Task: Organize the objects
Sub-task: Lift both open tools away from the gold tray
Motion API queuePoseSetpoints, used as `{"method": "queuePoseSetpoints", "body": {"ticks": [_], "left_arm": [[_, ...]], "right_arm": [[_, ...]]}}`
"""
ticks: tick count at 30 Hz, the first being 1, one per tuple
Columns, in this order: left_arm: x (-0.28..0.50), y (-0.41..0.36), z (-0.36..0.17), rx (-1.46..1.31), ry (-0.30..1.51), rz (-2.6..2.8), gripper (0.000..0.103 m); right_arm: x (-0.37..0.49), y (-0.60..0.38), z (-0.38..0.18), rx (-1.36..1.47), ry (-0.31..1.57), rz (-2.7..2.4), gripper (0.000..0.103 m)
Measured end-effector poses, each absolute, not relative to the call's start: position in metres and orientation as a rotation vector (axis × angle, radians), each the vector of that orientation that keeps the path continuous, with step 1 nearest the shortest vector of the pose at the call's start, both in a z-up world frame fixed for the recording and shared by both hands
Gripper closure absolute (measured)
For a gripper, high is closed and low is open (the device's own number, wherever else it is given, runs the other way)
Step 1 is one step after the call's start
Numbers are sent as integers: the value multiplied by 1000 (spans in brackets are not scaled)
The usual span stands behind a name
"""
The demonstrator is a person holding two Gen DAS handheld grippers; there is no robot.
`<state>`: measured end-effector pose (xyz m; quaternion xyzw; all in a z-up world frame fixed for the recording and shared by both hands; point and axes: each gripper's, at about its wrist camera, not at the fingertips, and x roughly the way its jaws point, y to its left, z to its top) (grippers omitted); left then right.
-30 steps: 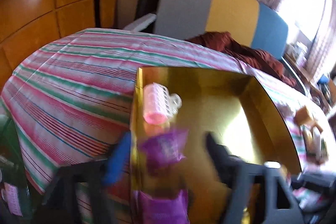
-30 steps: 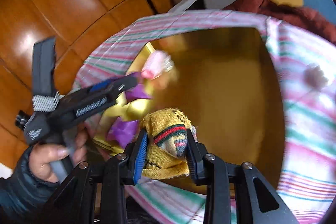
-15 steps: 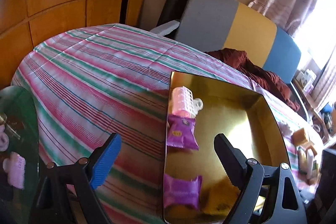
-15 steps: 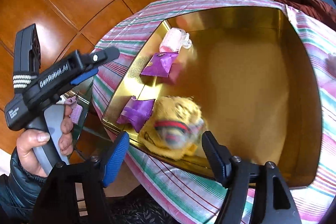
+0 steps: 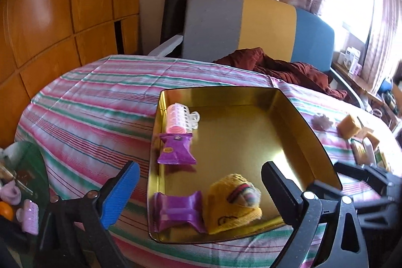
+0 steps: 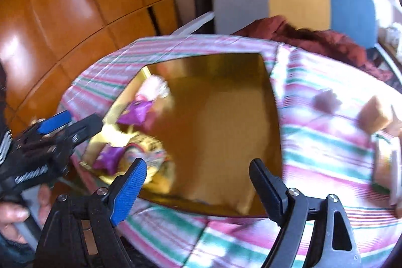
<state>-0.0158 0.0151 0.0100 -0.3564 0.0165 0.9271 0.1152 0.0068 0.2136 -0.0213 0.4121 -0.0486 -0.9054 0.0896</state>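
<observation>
Both tools are empty right now. The left tool has its jaws spread wide and has just been opening further, nothing between them. The right tool has just been opening too, jaws well apart and empty. The yellow knit sock lies inside the gold tray, down at the tray's near edge, just beside a purple packet. A second purple packet and a pink hair roller sit along the tray's left wall. The tray rests on a striped cloth covering the surface. The right wrist view is pretty blurry.
</observation>
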Motion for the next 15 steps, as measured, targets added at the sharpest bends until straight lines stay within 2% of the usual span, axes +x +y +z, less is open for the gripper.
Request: {"method": "queuePoseSetpoints", "body": {"ticks": [15], "left_arm": [[-2, 37, 6, -1016, 168, 2702, 2]], "right_arm": [[14, 260, -25, 1251, -164, -2883, 17]]}}
